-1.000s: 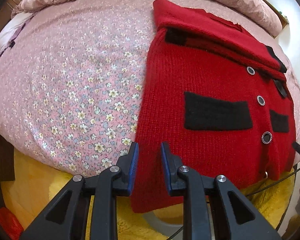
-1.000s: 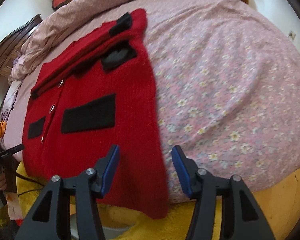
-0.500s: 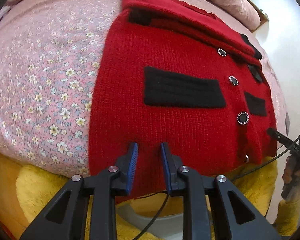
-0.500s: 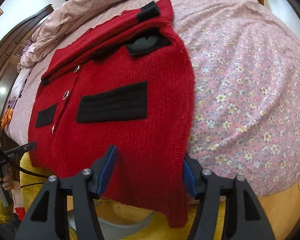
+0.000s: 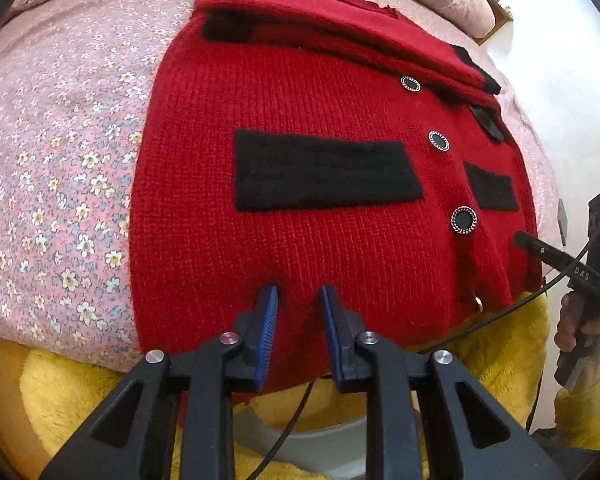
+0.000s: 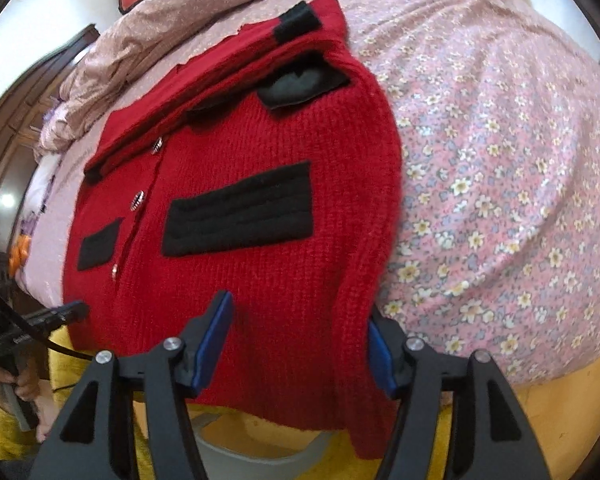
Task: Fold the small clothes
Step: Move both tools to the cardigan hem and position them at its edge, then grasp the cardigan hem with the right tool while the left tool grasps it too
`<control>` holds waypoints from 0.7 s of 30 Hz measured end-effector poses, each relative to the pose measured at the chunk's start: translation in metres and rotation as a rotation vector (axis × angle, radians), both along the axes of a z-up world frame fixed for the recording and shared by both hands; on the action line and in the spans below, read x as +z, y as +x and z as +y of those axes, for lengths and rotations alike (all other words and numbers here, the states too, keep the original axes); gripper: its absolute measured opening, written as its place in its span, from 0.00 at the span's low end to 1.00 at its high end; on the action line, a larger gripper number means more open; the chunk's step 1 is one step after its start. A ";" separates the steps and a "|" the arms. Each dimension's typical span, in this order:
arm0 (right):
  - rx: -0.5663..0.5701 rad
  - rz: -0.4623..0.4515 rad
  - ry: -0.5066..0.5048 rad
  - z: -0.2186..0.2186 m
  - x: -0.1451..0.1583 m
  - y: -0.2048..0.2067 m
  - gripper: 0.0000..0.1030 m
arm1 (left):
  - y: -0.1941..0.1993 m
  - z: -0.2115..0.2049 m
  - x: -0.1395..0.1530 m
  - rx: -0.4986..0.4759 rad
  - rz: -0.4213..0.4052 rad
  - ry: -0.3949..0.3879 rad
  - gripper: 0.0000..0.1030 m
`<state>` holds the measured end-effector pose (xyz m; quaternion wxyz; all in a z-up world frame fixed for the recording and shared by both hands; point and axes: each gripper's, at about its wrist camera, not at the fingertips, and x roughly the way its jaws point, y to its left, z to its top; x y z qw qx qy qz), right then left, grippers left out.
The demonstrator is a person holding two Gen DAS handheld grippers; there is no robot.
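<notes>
A red knit cardigan [image 5: 340,240] with black pocket patches and round buttons lies flat on the floral bed, its hem hanging over the near edge; it also shows in the right wrist view [image 6: 260,260]. Its sleeves are folded across the top. My left gripper [image 5: 298,296] is open with a narrow gap, its tips over the hem near the left pocket. My right gripper [image 6: 300,320] is open wide, its fingers to either side of the hem's right corner. Neither holds the cloth.
The pink floral bedsheet [image 5: 60,160] covers the bed, with a rumpled quilt [image 6: 160,20] at the far side. Yellow fleece [image 5: 80,392] and a grey object [image 6: 260,460] sit below the bed edge. The right gripper [image 5: 580,276] shows in the left wrist view.
Both grippers have moved in over the cardigan's hem, the left one rightward, the right one leftward. The right fingers now bracket the hem's right corner.
</notes>
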<state>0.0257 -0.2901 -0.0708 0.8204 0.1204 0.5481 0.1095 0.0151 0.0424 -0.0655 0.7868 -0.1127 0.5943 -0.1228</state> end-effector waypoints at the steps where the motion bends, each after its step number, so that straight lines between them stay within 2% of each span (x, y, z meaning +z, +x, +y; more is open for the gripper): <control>1: 0.003 -0.003 -0.019 0.003 0.000 0.000 0.63 | 0.002 -0.001 -0.001 0.003 0.001 -0.005 0.15; 4: 0.020 -0.018 -0.064 0.009 0.000 -0.002 0.62 | 0.002 0.002 -0.003 0.011 -0.003 -0.030 0.15; 5: 0.024 -0.022 -0.075 0.010 0.001 -0.003 0.57 | 0.000 0.005 -0.003 0.017 -0.006 -0.033 0.13; 7: 0.021 -0.027 -0.098 0.008 0.001 -0.004 0.46 | -0.003 0.010 -0.003 0.030 -0.010 -0.035 0.10; 9: 0.006 -0.022 -0.075 0.002 0.003 -0.004 0.24 | -0.006 0.013 -0.002 0.034 -0.015 -0.026 0.07; 11: 0.000 -0.013 0.002 -0.004 0.003 -0.004 0.20 | -0.009 0.015 0.000 0.027 -0.021 -0.016 0.03; 15: 0.004 -0.023 0.032 -0.006 0.003 -0.003 0.18 | -0.009 0.008 0.002 0.024 -0.036 0.001 0.00; 21: 0.002 -0.070 0.151 -0.019 0.022 -0.003 0.17 | -0.010 0.011 0.016 0.053 -0.064 -0.045 0.00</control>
